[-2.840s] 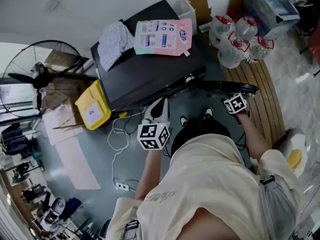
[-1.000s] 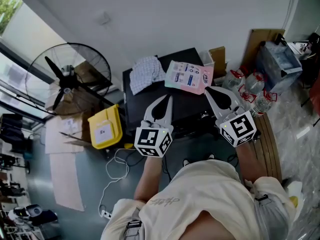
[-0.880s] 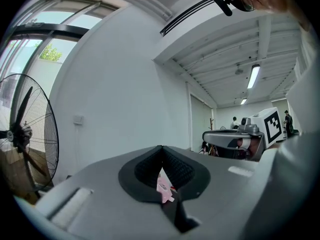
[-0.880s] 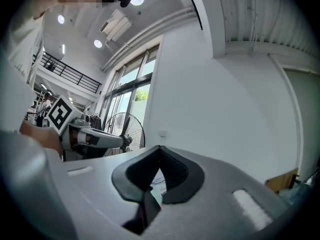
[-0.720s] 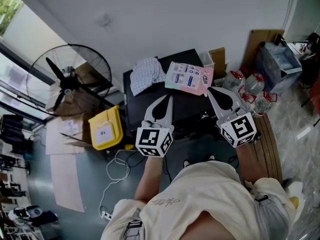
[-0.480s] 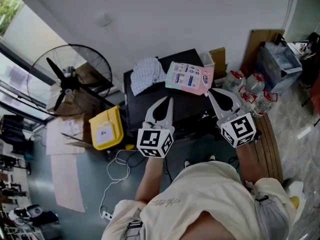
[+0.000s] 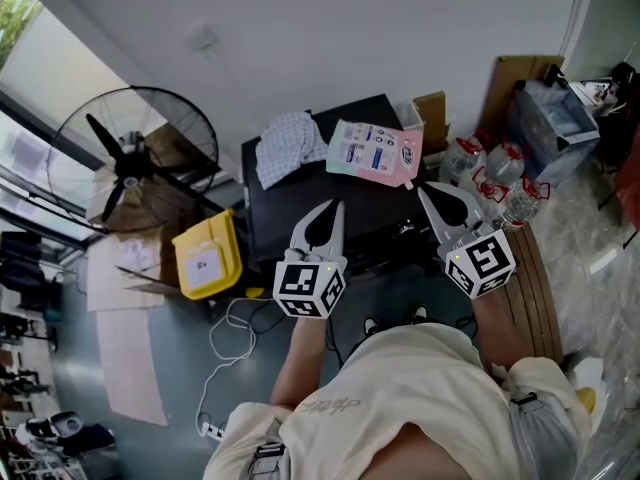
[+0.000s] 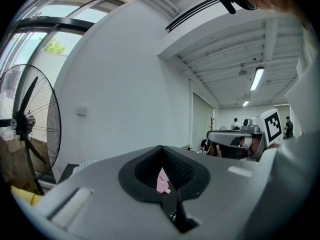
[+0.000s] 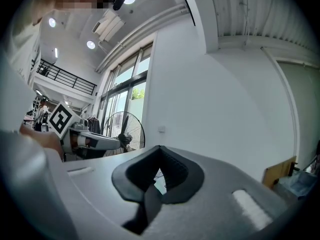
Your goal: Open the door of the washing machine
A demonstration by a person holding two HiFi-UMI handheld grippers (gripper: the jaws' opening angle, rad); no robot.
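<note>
The black washing machine (image 7: 300, 203) stands against the white wall, seen from above in the head view. A checked cloth (image 7: 290, 146) and a pink detergent pouch (image 7: 373, 153) lie on its top. Its front, where the door is, is mostly hidden under my grippers. My left gripper (image 7: 338, 206) hangs level over the machine's front edge, jaws together and holding nothing. My right gripper (image 7: 422, 188) hovers beside the pouch's near corner, likewise shut and empty. In the left gripper view (image 8: 161, 148) and the right gripper view (image 9: 160, 148) the tips meet against the bare wall.
A large standing fan (image 7: 130, 163) and a yellow bin (image 7: 205, 258) are left of the machine. Water bottles (image 7: 490, 183) and a slatted wooden board (image 7: 535, 268) lie to the right. A white cable with a power strip (image 7: 225, 368) runs over the floor.
Since the earliest frame both grippers have come up from low by the machine's front to level above it. Over the last second they have barely moved.
</note>
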